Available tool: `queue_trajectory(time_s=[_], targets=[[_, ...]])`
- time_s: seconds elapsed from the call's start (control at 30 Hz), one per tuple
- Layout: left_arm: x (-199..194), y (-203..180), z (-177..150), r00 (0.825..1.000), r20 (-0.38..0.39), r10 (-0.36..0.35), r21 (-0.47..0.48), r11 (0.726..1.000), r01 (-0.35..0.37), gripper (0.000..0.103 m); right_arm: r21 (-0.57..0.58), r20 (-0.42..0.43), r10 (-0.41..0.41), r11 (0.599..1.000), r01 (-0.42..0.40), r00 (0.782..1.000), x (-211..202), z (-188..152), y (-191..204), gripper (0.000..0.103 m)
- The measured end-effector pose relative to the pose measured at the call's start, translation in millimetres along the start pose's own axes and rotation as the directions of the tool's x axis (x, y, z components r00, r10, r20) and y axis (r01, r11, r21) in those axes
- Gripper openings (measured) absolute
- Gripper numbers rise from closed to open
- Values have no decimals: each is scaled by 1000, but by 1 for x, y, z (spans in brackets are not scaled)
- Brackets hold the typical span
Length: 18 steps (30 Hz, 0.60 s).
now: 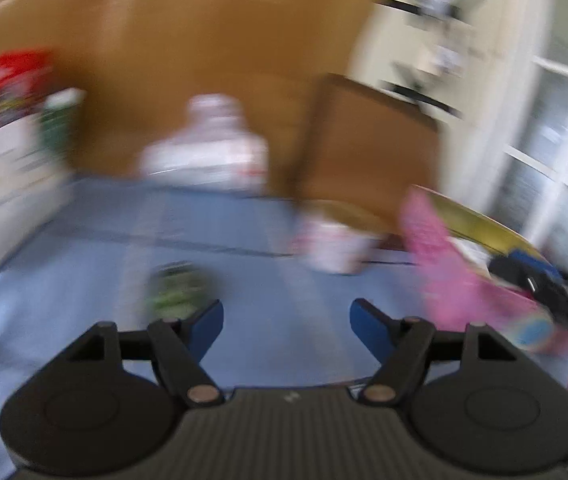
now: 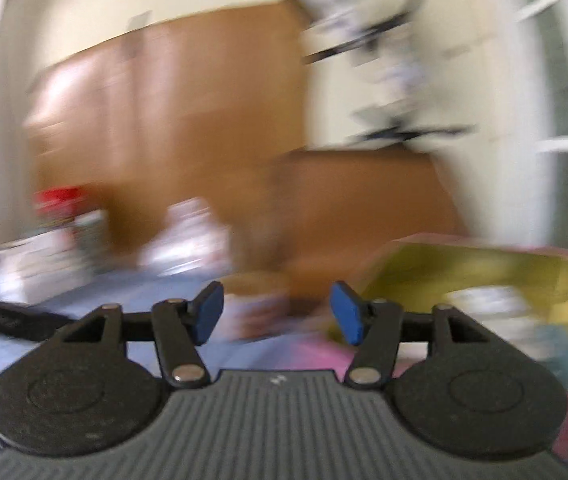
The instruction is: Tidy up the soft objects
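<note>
Both views are blurred by motion. My left gripper [image 1: 286,322] is open and empty above the blue table cover [image 1: 251,280]. A small green and dark soft object [image 1: 175,290] lies just left of its left finger. A pink soft item [image 1: 452,276] hangs at the right, beside my right gripper's black body [image 1: 540,284]. A pale pink and white soft object [image 1: 334,244] lies further ahead. My right gripper [image 2: 275,310] is open and empty, with a pink item [image 2: 316,354] below it and a yellow-green box [image 2: 484,272] at its right.
A white bundle [image 1: 207,148] sits at the table's far side against a brown cabinet [image 1: 203,40]. A brown board [image 1: 368,152] stands behind the pale object. White boxes and a red-topped item [image 1: 15,72] stand at the left. A window [image 1: 556,140] is at the right.
</note>
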<state>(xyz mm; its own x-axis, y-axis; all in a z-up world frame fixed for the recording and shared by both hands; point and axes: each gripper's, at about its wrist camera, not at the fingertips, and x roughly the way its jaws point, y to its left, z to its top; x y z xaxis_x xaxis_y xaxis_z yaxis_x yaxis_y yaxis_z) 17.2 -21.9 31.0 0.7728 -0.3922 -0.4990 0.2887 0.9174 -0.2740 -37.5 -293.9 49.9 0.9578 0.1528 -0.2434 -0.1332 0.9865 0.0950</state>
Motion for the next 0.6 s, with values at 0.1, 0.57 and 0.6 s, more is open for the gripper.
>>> queue_trajectory(time_s=[0.1,0.57,0.6], targets=[[-22,52,0,994,17,105,-107,989,-103,70,13,-149,165,986,-165,975,39,-4,42,75],[-29,98,-2,997,-26,75,-244,967,-79,70,-111,-445,225,946,-303,867,159,-25,145,31],[-24,95,-1,998,-41,48,-246,967,-57,70,-101,-446,233,946,-308,864,154,-26,141,29]])
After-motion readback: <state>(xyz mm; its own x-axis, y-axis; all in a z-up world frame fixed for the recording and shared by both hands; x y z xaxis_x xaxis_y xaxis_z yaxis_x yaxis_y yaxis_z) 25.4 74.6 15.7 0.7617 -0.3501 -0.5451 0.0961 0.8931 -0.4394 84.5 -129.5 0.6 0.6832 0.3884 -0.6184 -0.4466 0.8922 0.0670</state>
